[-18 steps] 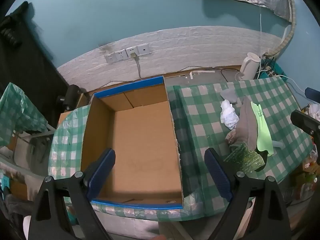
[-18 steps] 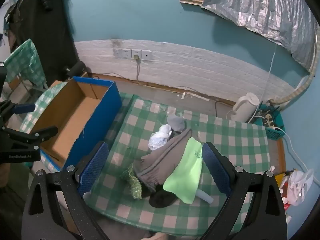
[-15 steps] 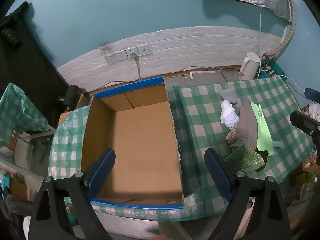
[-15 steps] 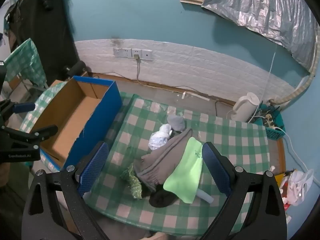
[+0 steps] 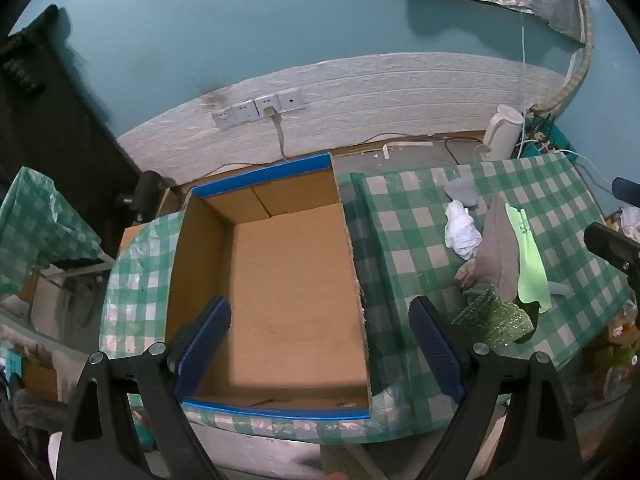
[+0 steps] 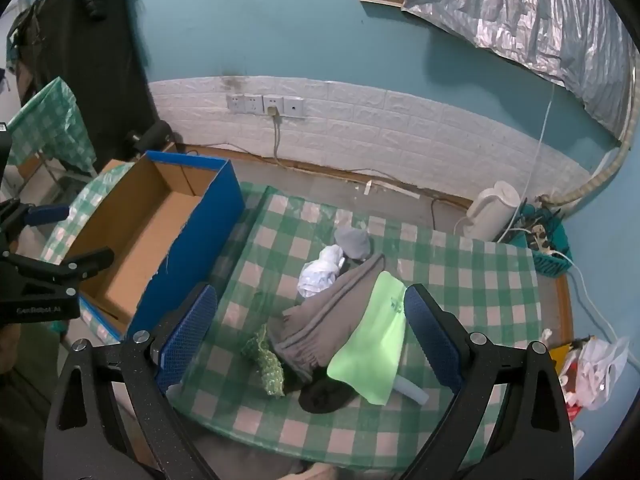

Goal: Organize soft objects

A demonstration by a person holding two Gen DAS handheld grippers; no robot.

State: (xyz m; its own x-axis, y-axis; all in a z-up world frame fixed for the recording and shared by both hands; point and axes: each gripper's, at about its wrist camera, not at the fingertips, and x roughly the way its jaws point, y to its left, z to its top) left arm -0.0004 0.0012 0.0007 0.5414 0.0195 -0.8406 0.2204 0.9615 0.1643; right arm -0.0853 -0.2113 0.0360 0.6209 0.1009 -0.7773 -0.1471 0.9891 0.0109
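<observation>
A heap of soft things lies on the green checked table [image 6: 472, 280]: a grey garment [image 6: 324, 316], a light green cloth [image 6: 372, 352], a white crumpled cloth [image 6: 322, 272], a small grey piece [image 6: 353, 242], a green glittery cloth [image 6: 266, 362] and a black one [image 6: 326, 394]. My right gripper [image 6: 310, 344] hangs open above the heap, holding nothing. To the left stands an empty blue-sided cardboard box [image 5: 276, 280]. My left gripper [image 5: 320, 350] is open over the box's near end, well above it. The heap shows at the right of the left wrist view, with the grey garment [image 5: 496, 252] uppermost.
A white kettle [image 6: 494, 210] and a teal basket of cables [image 6: 544, 240] sit on the floor by the far wall. White plastic bags [image 6: 596, 372] lie off the table's right edge. A dark coat [image 6: 88, 60] hangs at the left, beside another checked cloth [image 5: 36, 236].
</observation>
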